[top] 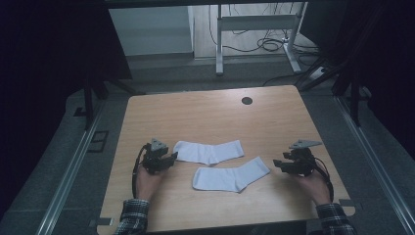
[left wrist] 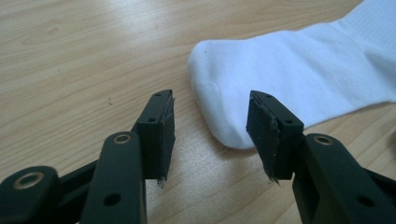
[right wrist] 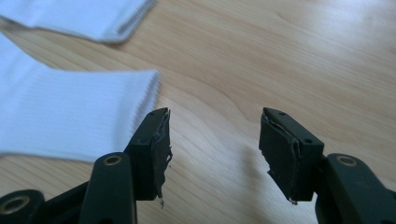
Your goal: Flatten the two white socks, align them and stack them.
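- So, two white socks are lying flat on a wooden table [top: 274, 117], roughly in the middle, a bit toward the near edge.
- Far sock [top: 209, 151] has its toe end pointing left and its cuff to the right. Near sock [top: 230, 177] sits just in front of it, shifted a little right, cuff angled up toward the right. They look very close together but I can't tell if they actually touch.
- Left gripper [top: 166, 159] is down low at the table, just left of the far sock's toe. Its jaws are spread wide with nothing between them; in the left gripper view [left wrist: 210, 135] the sock's rounded toe [left wrist: 280, 79] sits right ahead of the gap.
- Right gripper [top: 281, 165] is off to the right of the near sock, close to the cuff. Jaws gaping wide too, gripping nothing. In the right gripper view [right wrist: 212, 144] the ribbed cuff [right wrist: 79, 112] lies just left of the left-hand jaw, with bare wood between the jaws.
- Person's hands come in from the near edge, plaid sleeves [top: 133, 215] showing at the wrists.
- Small dark round hole [top: 247, 101] in the tabletop near the far edge.
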Demonstrator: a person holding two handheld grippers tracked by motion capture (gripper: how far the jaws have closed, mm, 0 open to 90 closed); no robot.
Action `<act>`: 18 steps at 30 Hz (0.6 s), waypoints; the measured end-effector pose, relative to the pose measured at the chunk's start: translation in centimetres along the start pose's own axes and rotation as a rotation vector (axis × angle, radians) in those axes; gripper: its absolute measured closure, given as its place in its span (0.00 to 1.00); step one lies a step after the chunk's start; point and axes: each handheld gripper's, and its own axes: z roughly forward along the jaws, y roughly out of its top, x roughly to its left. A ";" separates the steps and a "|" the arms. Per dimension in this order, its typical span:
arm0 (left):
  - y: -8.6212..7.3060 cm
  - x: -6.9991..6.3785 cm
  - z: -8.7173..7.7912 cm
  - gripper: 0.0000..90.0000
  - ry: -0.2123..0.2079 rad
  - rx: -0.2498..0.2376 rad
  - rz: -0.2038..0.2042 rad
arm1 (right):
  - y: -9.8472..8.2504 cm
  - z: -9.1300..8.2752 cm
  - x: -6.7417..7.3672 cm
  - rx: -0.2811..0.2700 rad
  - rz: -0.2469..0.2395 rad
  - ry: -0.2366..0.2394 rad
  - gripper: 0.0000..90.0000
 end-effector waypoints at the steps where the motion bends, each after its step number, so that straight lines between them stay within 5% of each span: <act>1: 0.0 0.0 0.0 0.58 0.002 -0.002 -0.002 | 0.2 0.0 0.2 -0.005 0.003 0.013 0.47; 8: 0.3 0.3 -0.5 0.62 -0.032 0.001 -0.009 | 1.9 0.5 1.3 -0.031 0.023 0.079 0.51; 18: 0.3 0.6 -0.1 0.56 -0.031 0.006 -0.041 | 4.6 2.2 3.4 -0.037 -0.015 0.078 0.54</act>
